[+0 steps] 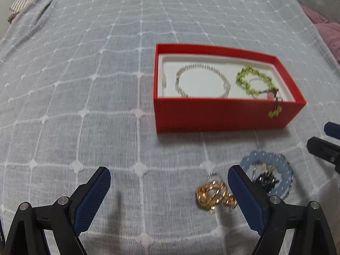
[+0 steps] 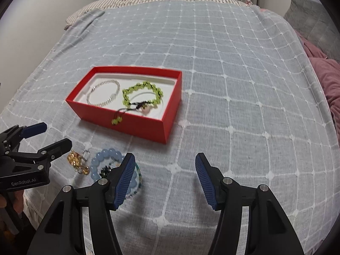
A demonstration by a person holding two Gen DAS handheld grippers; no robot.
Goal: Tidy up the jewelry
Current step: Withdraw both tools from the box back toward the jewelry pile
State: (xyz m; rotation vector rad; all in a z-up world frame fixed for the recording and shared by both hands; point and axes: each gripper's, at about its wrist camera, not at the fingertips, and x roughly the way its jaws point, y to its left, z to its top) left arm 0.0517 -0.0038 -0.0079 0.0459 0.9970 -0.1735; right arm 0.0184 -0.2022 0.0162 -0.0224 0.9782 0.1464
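A red box (image 1: 212,114) (image 2: 136,125) with a white liner sits on the bed. Inside lie a silver bracelet (image 1: 201,80) (image 2: 103,93) and a green beaded bracelet (image 1: 255,80) (image 2: 142,93), whose cord end hangs over the front wall. On the bedspread in front lie a gold piece (image 1: 212,193) (image 2: 76,161), a light blue bead bracelet (image 1: 282,170) (image 2: 102,161) and a small dark item (image 1: 265,178) inside its ring. My left gripper (image 1: 170,184) (image 2: 55,136) is open, just left of the gold piece. My right gripper (image 2: 165,165) is open and empty, right of the blue bracelet.
The bedspread (image 2: 233,85) is grey-blue with a white grid pattern. A striped pillow (image 2: 148,0) lies at the far end. A pink blanket (image 2: 327,78) and a grey cushion (image 2: 308,19) lie at the right edge. The bed's near edge drops off at lower left.
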